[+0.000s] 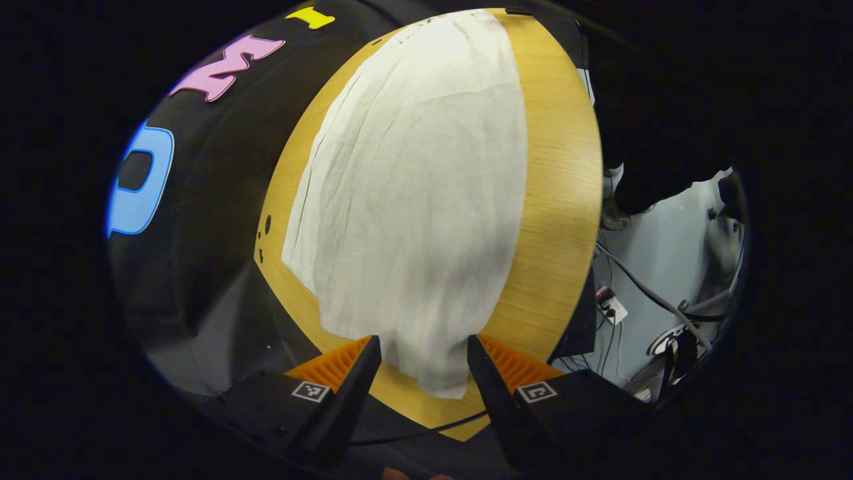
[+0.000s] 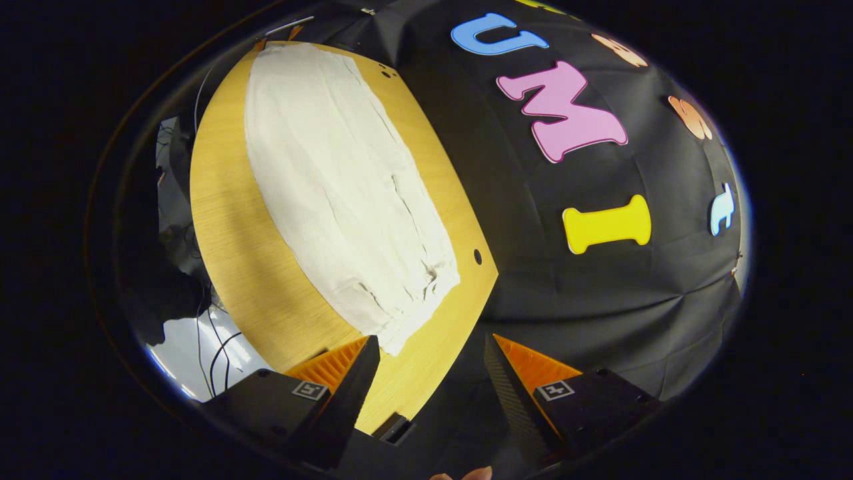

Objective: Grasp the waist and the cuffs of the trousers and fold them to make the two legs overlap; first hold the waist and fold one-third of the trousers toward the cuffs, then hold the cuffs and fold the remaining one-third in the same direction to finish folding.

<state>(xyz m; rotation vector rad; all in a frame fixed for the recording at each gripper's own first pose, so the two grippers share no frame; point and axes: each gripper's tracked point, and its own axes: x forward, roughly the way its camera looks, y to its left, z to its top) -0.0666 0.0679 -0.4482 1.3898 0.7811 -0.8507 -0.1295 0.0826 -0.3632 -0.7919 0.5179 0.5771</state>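
Cream trousers (image 1: 413, 200) lie flat along the tabletop (image 1: 563, 200), nothing folded yet. Left hand-held gripper (image 1: 424, 363) hovers spread over one end, right hand-held gripper (image 2: 432, 363) spread near the other. Next: both drop and pinch waist and cuffs.

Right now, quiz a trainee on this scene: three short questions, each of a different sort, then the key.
1. True or false: the trousers lie spread flat on the table.
2. The left gripper has its jaws: A open, B shut on the trousers, C shut on a cable.
3. Fill in: in the right gripper view, the right gripper hangs over the table's ____, near the trousers' end.

Key: 1 true; 2 A; 3 edge.
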